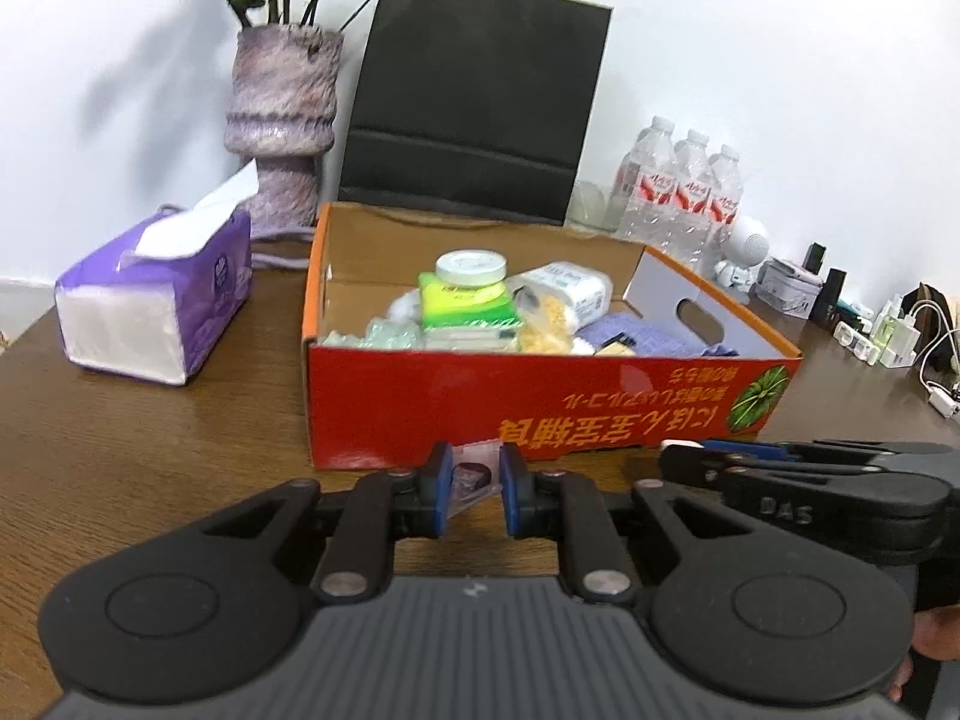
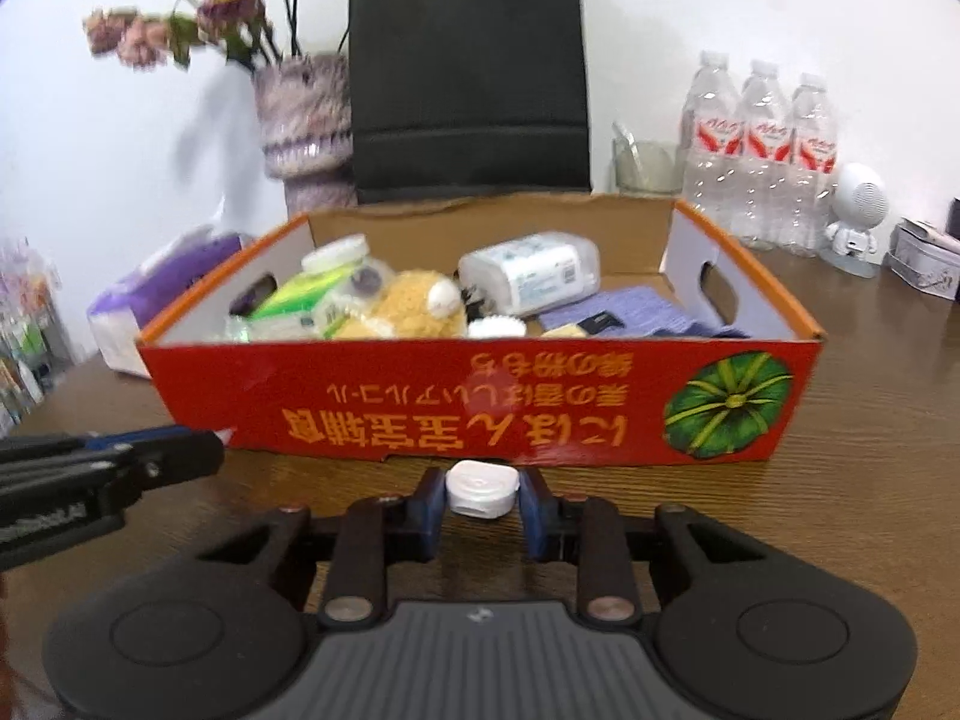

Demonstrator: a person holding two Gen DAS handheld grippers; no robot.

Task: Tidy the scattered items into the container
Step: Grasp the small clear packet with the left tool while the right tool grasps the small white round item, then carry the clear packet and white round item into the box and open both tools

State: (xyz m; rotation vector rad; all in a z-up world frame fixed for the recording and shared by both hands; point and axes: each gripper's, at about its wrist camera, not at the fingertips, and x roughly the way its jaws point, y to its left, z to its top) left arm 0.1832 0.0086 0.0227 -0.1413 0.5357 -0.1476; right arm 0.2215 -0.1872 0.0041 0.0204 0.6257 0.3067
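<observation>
The left gripper [image 1: 474,483] pinches a small clear packet [image 1: 471,477] and the right gripper [image 2: 483,495] clamps a white roll [image 2: 483,489]; both hover just near of the red box [image 2: 480,396], whose long axis runs left-right; its open top lies farther and higher.

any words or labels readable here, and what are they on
"DAS": raised letters on the right gripper body, seen from the left wrist view.
Yellow Japanese lettering on the red box front: printed upside down, not readable with confidence.
Red labels on the water bottles: too blurred.
Tissue pack logo: too small.
</observation>
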